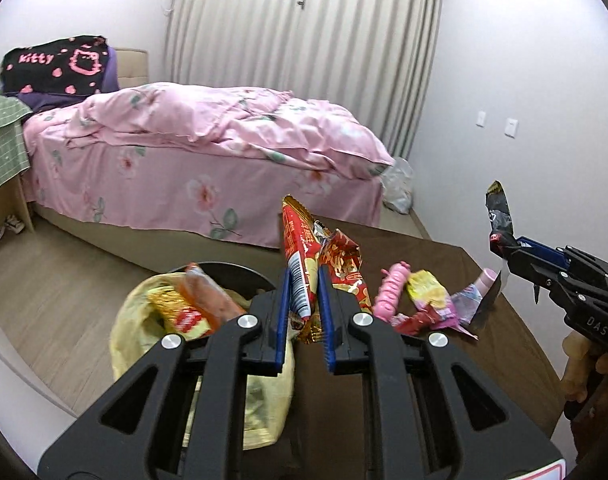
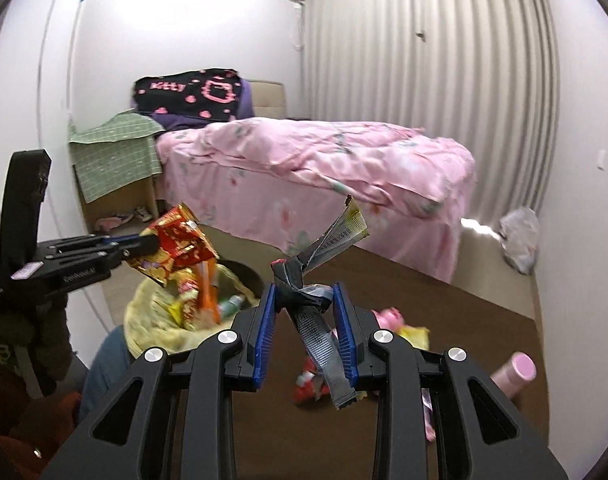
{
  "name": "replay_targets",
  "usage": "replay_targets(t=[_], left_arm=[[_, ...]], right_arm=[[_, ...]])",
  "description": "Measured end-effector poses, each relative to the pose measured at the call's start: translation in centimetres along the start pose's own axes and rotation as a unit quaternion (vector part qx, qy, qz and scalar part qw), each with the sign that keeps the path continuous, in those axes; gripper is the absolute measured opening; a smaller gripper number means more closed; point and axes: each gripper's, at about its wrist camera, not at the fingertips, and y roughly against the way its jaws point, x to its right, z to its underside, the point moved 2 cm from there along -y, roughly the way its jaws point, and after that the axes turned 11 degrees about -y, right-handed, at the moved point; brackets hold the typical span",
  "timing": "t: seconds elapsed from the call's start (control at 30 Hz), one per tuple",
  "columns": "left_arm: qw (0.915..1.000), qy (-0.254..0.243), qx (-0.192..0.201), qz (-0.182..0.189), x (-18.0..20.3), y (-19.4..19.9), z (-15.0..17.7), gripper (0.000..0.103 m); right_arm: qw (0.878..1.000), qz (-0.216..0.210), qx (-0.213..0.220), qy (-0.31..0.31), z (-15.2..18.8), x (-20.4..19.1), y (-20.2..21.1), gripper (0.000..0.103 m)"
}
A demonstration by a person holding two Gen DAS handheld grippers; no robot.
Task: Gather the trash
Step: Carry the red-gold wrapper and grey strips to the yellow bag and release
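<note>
We see a bed (image 1: 207, 152) under a pink floral duvet filling the far side of the room, with grey curtains (image 1: 304, 32) behind it and a black "kitty" blanket (image 1: 55, 64) at its head. Nearer to us stands a brown table (image 1: 444, 300), and just beside its left edge a round black bin (image 1: 239, 272) lined with a pale yellow bag (image 1: 135, 320). In the bag lie a red-and-yellow snack packet (image 1: 183, 312) and an orange wrapper (image 1: 211, 292); from the right wrist view a small green-capped bottle (image 2: 233, 303) shows among them.

On the table we count loose trash: a pink ribbed bottle (image 1: 392, 292), a yellow wrapper (image 1: 424, 288), a red scrap (image 1: 414, 318) and a pink cylinder (image 1: 488, 278) at the far right.

Our left gripper (image 1: 304, 304) is clamped on a red and gold wrapper (image 1: 304, 256), crumpled and glossy with white printed panels, which stands up between the blue pads in the air, between bin and table. Our right gripper (image 2: 306, 312) pinches a black and silver wrapper (image 2: 316, 280), twisted into a knot at the pads, one yellow-edged end fanning upward and a grey strip hanging below, held above the table.
</note>
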Motion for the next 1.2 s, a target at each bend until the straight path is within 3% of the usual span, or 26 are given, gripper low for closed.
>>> replay_targets(t=[0.23, 0.37, 0.53, 0.97, 1.2], left_arm=[[0.9983, 0.041, 0.001, -0.042, -4.1, 0.9, 1.1, 0.013], [0.9930, 0.070, -0.007, -0.094, -7.0, 0.4, 2.0, 0.013], [0.9837, 0.127, -0.025, -0.125, -10.6, -1.0, 3.4, 0.013], [0.9698, 0.207, -0.042, -0.122, -13.6, -5.3, 7.6, 0.013], [0.9701, 0.199, -0.062, -0.124, -13.7, -7.7, 8.2, 0.013]], right_arm=[[0.999, -0.037, -0.012, 0.032, -0.9, -3.8, -2.6, 0.027], [0.997, -0.062, -0.020, 0.044, -1.3, -5.6, -4.2, 0.027], [0.993, -0.098, -0.049, 0.051, -1.0, -7.7, -7.6, 0.027], [0.967, -0.177, -0.162, 0.087, 3.8, -12.1, -19.5, 0.027], [0.963, -0.141, -0.207, 0.095, 5.1, -11.2, -24.8, 0.027]])
